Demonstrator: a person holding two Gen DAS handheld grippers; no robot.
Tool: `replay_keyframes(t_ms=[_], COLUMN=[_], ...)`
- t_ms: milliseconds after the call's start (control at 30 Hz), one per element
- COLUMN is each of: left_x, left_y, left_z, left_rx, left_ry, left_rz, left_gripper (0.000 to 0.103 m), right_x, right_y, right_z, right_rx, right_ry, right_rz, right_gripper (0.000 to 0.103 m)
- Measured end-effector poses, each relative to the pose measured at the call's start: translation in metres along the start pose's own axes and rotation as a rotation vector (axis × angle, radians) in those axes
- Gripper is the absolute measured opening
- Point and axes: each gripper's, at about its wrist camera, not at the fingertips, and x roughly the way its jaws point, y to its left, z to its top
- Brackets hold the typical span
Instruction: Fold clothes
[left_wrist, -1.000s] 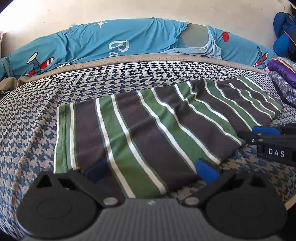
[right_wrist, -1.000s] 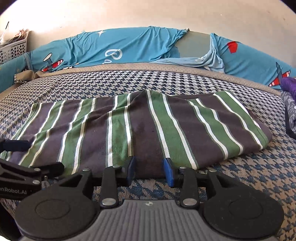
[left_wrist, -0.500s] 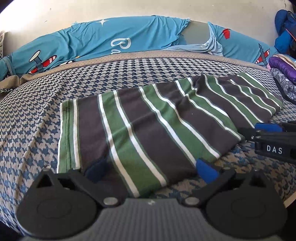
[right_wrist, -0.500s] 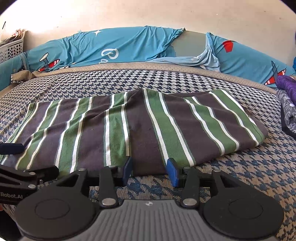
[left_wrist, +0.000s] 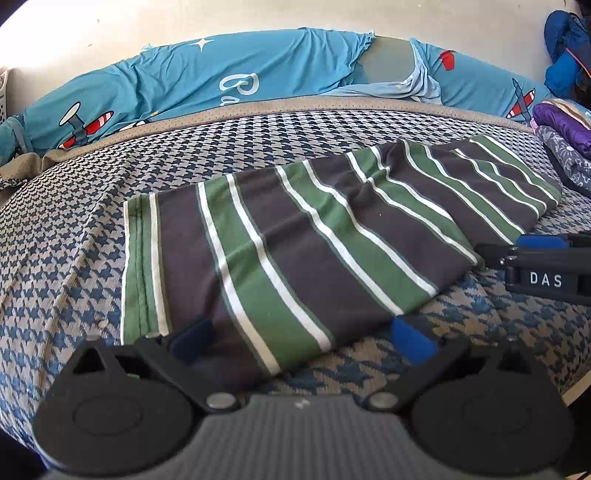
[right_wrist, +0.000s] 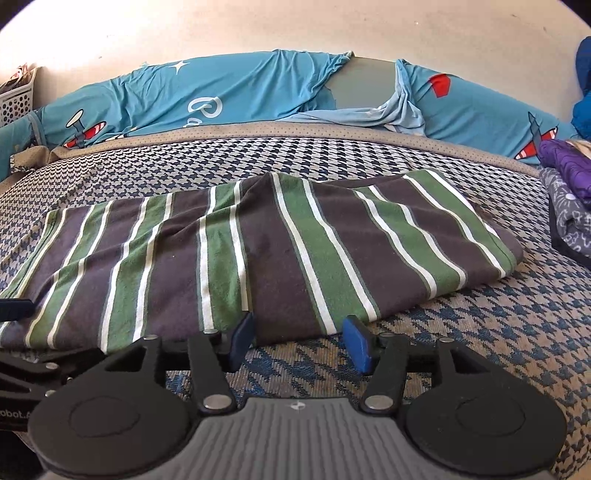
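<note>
My left claw (left_wrist: 301, 341) gapes wide over the striped shirt's (left_wrist: 314, 243) near hem on the bed (left_wrist: 74, 229); only my right claw (right_wrist: 299, 341) view – half-open, empty – shows a basket (right_wrist: 16, 99). Both have drawn back slightly.

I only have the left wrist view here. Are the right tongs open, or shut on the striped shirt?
Observer: Open. The right tongs stand parted at the near edge of the striped shirt and grip nothing.
Operator: Which of their pads is closer to the cloth?
Observer: The left pad meets the hem. The other sits over bare bedspread.
</note>
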Motion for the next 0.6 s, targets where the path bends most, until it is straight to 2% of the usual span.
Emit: replay_keyframes(t_ms=[200, 300, 433, 600], left_x=[-0.008, -0.017, -0.014, -0.010], left_y=[0.005, 0.022, 0.049, 0.077], left_z=[0.000, 0.004, 0.007, 0.005], left_rx=[-0.030, -0.107, -0.203, -0.314], left_ry=[-0.019, -0.050, -0.020, 0.022], left_rz=[-0.019, -0.032, 0.044, 0.083], left_gripper=[0.103, 0.103, 0.103, 0.103], right_x=[-0.006, -0.009, -0.023, -0.035], right_y=[0.001, 0.001, 0.009, 0.028], right_z=[-0.001, -0.001, 0.000, 0.001], right_rx=[-0.005, -0.007, -0.062, -0.134], right_ry=[-0.006, -0.009, -0.068, -0.111], right_rz=[-0.013, -0.020, -0.011, 0.092], right_gripper=[0.056, 0.056, 0.056, 0.056])
